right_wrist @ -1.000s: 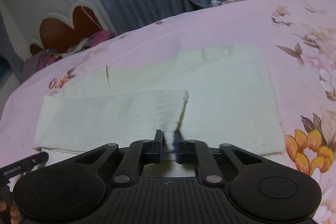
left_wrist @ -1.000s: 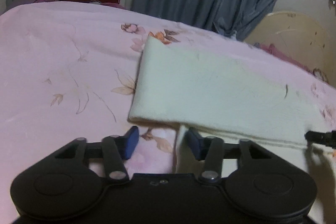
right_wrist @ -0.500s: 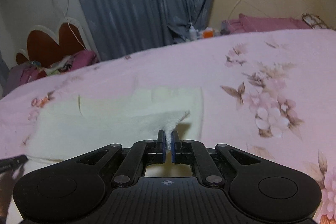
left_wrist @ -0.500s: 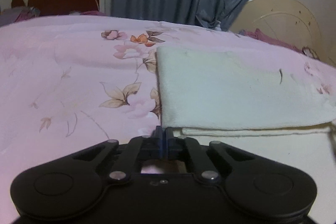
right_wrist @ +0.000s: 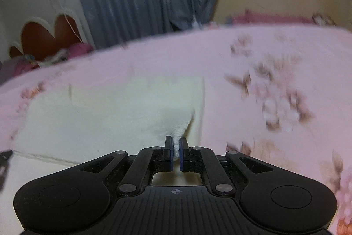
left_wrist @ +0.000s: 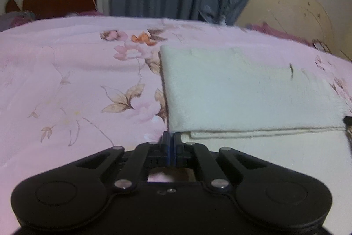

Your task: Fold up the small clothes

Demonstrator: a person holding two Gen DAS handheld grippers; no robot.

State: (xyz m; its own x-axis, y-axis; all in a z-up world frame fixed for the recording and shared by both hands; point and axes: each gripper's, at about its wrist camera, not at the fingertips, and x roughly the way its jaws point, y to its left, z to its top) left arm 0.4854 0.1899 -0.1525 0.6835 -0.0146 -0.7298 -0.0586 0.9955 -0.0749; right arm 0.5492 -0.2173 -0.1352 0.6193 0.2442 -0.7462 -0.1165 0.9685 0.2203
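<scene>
One cream cloth (left_wrist: 248, 89) (folded over), two grippers, one bedspread (left_wrist: 66, 72).

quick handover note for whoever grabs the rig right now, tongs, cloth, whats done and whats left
Left tongs: shut at the near left corner of the cream cloth; whether fabric is pinched between them cannot be told.
Right tongs: shut on a bunched corner of the cloth, raised off the layer below.
The cloth lies on the pink floral bedsheet, already doubled, with a lower layer showing along its near edge.
Done: at least one fold.
Left: probably carry the right-hand corner over for the next fold, lay it flat, release both tongs and smooth.
</scene>
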